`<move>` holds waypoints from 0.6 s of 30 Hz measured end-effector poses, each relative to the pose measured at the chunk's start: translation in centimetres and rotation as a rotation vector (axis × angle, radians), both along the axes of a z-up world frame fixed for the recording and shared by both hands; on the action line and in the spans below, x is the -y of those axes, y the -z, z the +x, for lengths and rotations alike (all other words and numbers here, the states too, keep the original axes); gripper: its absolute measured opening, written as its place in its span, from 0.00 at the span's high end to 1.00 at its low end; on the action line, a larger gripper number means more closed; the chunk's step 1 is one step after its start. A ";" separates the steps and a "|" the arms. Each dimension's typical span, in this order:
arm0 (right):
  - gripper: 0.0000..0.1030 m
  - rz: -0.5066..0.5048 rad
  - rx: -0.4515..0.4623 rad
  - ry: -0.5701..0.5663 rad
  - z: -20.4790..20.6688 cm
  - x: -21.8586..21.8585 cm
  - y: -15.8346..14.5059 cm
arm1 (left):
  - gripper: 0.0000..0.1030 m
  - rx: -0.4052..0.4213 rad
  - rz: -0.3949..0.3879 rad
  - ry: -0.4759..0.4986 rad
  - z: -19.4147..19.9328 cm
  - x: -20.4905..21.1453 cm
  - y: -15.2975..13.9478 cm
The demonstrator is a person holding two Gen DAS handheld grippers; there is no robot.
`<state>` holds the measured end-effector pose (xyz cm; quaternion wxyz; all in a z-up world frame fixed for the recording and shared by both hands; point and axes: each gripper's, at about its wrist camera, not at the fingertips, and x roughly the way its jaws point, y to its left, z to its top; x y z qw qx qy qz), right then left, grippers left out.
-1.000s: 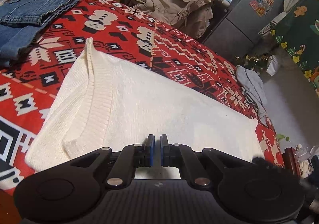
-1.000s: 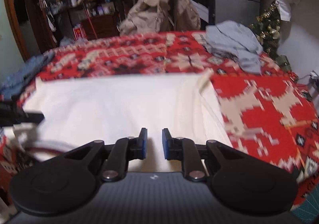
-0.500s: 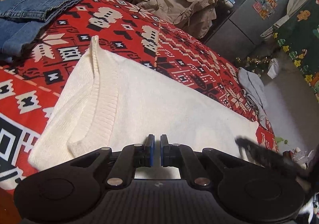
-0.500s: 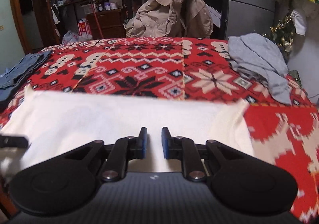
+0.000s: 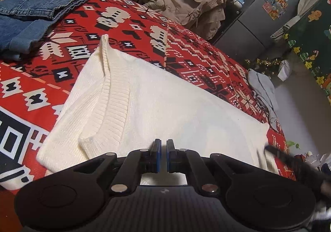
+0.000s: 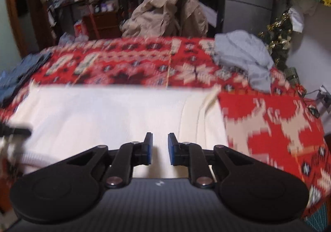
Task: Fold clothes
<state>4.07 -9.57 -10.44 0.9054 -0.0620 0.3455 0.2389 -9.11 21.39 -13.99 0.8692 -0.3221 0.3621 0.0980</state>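
A cream knit sweater (image 5: 165,104) lies flat, folded to a long rectangle, on the red patterned bed cover (image 5: 186,46); its ribbed band runs along the left end. My left gripper (image 5: 163,143) hovers over the sweater's near edge, shut, its blue pads almost touching with nothing between them. In the right wrist view the sweater (image 6: 103,112) spreads across the bed, and my right gripper (image 6: 160,139) stands over its near edge, slightly open and empty. The right gripper also shows as a blurred black shape (image 5: 289,161) by the sweater's right end.
Folded blue jeans (image 5: 31,11) rest at the bed's far left. A crumpled grey garment (image 6: 244,54) sits at the far right corner. Behind the bed are a beige jacket (image 6: 165,8) on a chair, cluttered shelves and a grey fridge (image 5: 264,11).
The right gripper has shifted sideways along the sweater's near edge, and its view is blurred. In the left wrist view it now reaches in at the sweater's right end. The sweater lies unmoved.
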 end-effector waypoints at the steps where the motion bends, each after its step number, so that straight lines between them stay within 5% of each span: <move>1: 0.84 0.003 0.006 0.014 1.3 -0.5 -0.1 | 0.96 -0.002 -0.001 -0.002 0.0 0.0 0.0; 3: 0.93 -0.014 0.010 0.036 3.5 -1.5 0.1 | 0.96 -0.005 -0.003 -0.005 0.1 -0.1 0.0; 7: 0.94 -0.033 -0.017 0.038 5.1 -2.3 1.1 | 0.96 -0.006 0.005 -0.002 0.1 0.0 0.0; 18: 0.94 0.016 -0.075 -0.016 -4.6 3.2 1.4 | 0.96 -0.002 -0.020 -0.004 -0.2 -0.2 0.1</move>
